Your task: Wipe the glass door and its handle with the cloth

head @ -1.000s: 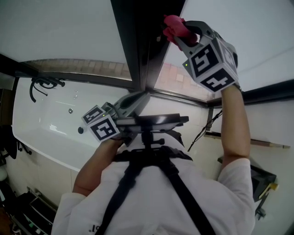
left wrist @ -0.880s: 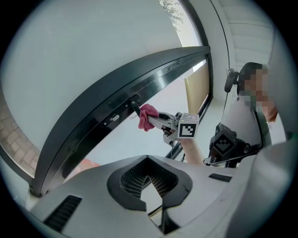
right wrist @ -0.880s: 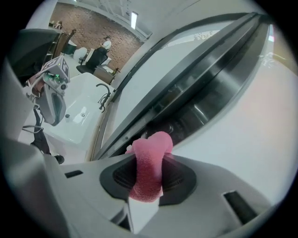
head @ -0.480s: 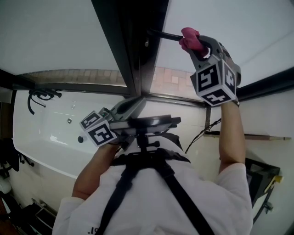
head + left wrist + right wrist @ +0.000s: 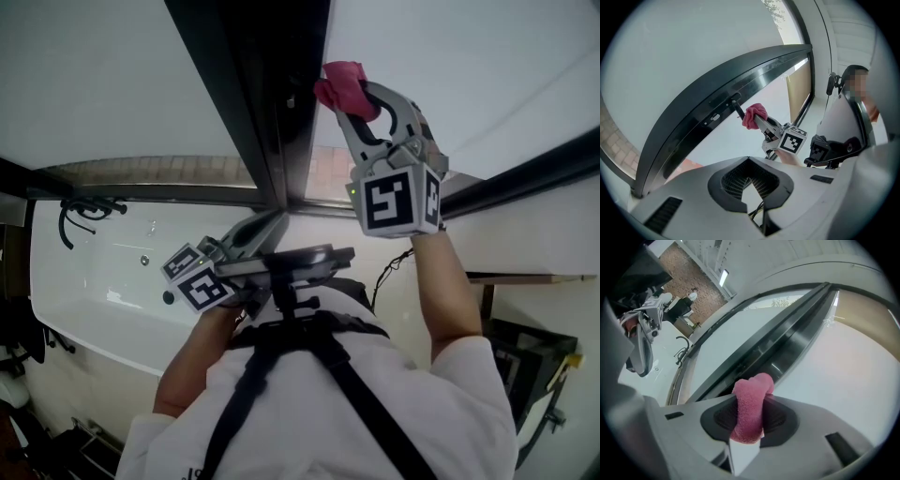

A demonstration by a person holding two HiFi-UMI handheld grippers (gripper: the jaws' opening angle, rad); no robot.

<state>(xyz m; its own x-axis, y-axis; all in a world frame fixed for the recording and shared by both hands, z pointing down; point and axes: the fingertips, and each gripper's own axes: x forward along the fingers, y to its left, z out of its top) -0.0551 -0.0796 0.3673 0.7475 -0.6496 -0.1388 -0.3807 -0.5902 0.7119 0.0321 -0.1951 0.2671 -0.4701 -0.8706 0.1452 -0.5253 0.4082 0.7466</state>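
One pink terry cloth (image 5: 339, 82) is clamped in the right tool (image 5: 749, 414) and held against the black bar handle (image 5: 738, 107) of the dark-framed glass door (image 5: 267, 122). The left tool (image 5: 749, 177) is closed on nothing and held low, above a white bathtub (image 5: 94, 272).

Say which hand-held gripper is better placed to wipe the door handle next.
Right. The right hand-held gripper is shut on the pink cloth, raised at the door handle; the left hand-held gripper is lower and empty.
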